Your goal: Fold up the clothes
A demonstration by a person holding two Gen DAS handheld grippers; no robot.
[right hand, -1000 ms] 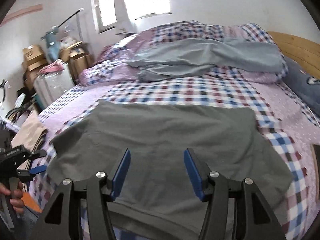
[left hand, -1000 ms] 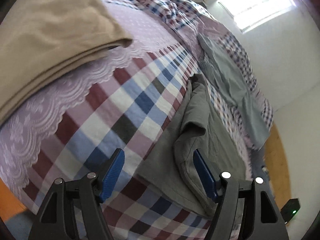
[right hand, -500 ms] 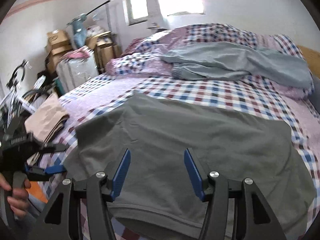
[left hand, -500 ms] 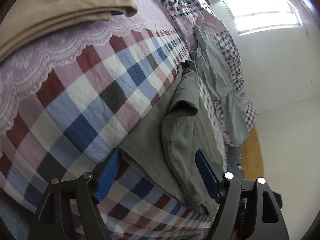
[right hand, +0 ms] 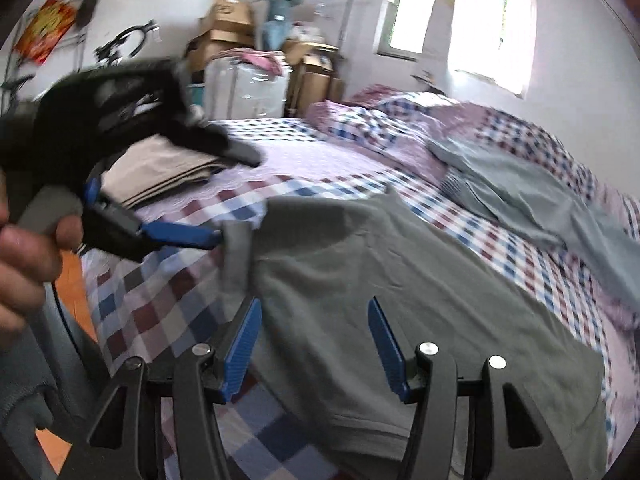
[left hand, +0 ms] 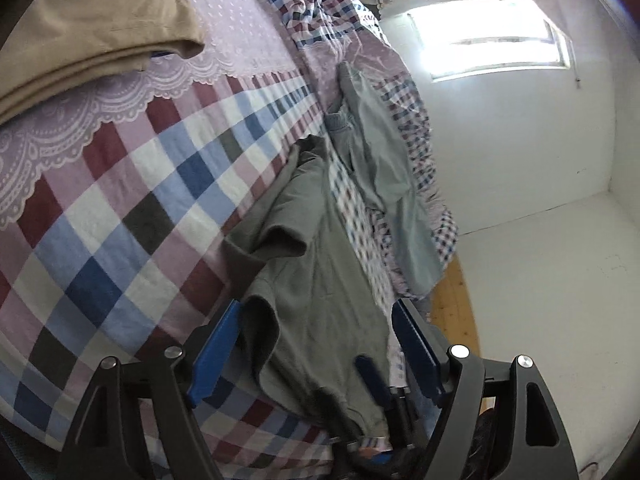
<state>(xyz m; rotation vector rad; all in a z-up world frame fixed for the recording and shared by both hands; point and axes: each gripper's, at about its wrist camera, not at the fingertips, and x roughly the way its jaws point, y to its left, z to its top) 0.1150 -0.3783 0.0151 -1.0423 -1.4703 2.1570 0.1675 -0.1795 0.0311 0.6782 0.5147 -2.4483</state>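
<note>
Your olive-green cotton T-shirt [right hand: 392, 300] lies spread flat on the checked plaid bed [left hand: 120, 216], one sleeve curled up at its near edge. The left gripper [left hand: 320, 352] has just been opening its jaws; they stand wide astride that sleeve edge, pads not pressing cloth. The right gripper [right hand: 312, 340] hovers over the hem, jaws about half apart, holding nothing. Close too high and you will likely pinch only the top layer, or drag the bedsheet up with it, skewing the fold.
</note>
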